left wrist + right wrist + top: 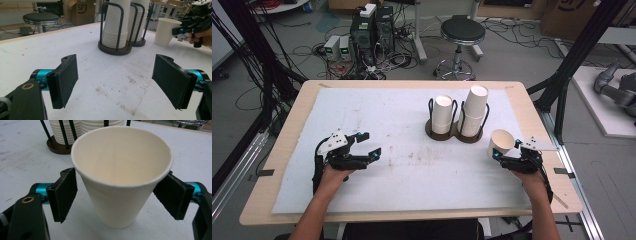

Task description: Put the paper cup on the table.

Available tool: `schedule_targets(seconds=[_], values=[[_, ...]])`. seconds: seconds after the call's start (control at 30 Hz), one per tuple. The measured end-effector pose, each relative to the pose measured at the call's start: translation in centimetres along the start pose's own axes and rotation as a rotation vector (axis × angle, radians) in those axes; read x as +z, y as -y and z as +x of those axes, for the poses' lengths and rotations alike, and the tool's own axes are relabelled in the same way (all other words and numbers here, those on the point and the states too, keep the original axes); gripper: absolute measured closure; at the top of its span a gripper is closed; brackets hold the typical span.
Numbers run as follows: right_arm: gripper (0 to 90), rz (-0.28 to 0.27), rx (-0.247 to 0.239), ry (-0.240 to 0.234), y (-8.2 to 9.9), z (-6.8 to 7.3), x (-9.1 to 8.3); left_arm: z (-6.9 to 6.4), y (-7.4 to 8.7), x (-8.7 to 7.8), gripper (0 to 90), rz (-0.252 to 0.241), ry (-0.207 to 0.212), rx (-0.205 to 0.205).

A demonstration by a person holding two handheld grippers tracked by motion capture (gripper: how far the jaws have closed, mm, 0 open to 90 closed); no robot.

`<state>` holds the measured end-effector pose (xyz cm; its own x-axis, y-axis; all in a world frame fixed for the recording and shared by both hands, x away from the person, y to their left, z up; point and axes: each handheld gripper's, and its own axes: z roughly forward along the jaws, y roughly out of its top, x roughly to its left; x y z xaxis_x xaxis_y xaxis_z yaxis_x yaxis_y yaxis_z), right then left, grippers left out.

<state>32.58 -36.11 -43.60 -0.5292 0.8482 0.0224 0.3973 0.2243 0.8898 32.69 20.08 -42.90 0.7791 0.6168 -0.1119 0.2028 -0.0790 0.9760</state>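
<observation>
A single white paper cup [502,142] [120,182] stands upright, mouth up, on the white mat at the right. My right gripper [507,149] [120,195] is open around it, one pad on each side of the cup's wall; a gap shows at the left pad [65,195]. Behind it a dark two-ring holder [454,134] carries two stacks of upside-down paper cups, a shorter one [442,114] [113,25] and a taller one [474,110] [138,22]. My left gripper [371,143] [120,80] hovers open and empty over the mat's left half. From there the right gripper [180,30] and the cup [165,31] show far off.
The white mat [382,115] covers most of the wooden table [292,130], with faint brown stains at its middle. Beyond the far edge are a black stool [462,32], computer boxes [372,30] and loose cables on the floor. Black frame posts [579,50] stand at both sides.
</observation>
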Motion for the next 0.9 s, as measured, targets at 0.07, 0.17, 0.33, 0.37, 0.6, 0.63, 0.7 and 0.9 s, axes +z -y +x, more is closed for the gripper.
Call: schedule_targets(seconds=[0.07, 0.17, 0.33, 0.37, 0.6, 0.63, 0.7, 0.9], values=[[21.3, -0.002, 0.0, 0.0, 0.1, 0.1, -0.3, 0.0, 0.0, 0.0, 20.5, 0.0, 0.001, 0.001], [21.3, -0.016, -0.001, -0.003, 0.1, 0.4, -1.1, 0.0, 0.0, 0.0, 20.5, 0.0, 0.0, -0.001], [21.3, -0.027, 0.002, -0.003, 0.2, 0.5, -2.1, 0.0, 0.0, 0.1, 20.5, -0.003, 0.0, 0.0], [21.2, -0.031, 0.003, -0.003, 0.2, 0.5, -2.3, 0.0, 0.0, 0.1, 20.5, -0.003, 0.001, -0.001], [21.3, -0.032, -0.007, -0.006, -0.4, 1.2, -3.6, 0.2, 0.0, 0.0, 20.5, -0.009, -0.004, -0.005], [21.3, -0.032, -0.008, -0.01, -0.4, 1.2, -3.6, 0.2, -0.1, 0.0, 20.5, -0.009, -0.003, -0.005], [21.3, -0.034, -0.01, -0.019, -0.4, 1.4, -3.8, 0.2, -0.1, 0.0, 20.5, -0.012, -0.004, -0.004], [21.2, -0.043, -0.015, -0.026, -0.5, 1.8, -4.4, 0.2, -0.1, -0.1, 20.5, -0.013, -0.002, -0.006]])
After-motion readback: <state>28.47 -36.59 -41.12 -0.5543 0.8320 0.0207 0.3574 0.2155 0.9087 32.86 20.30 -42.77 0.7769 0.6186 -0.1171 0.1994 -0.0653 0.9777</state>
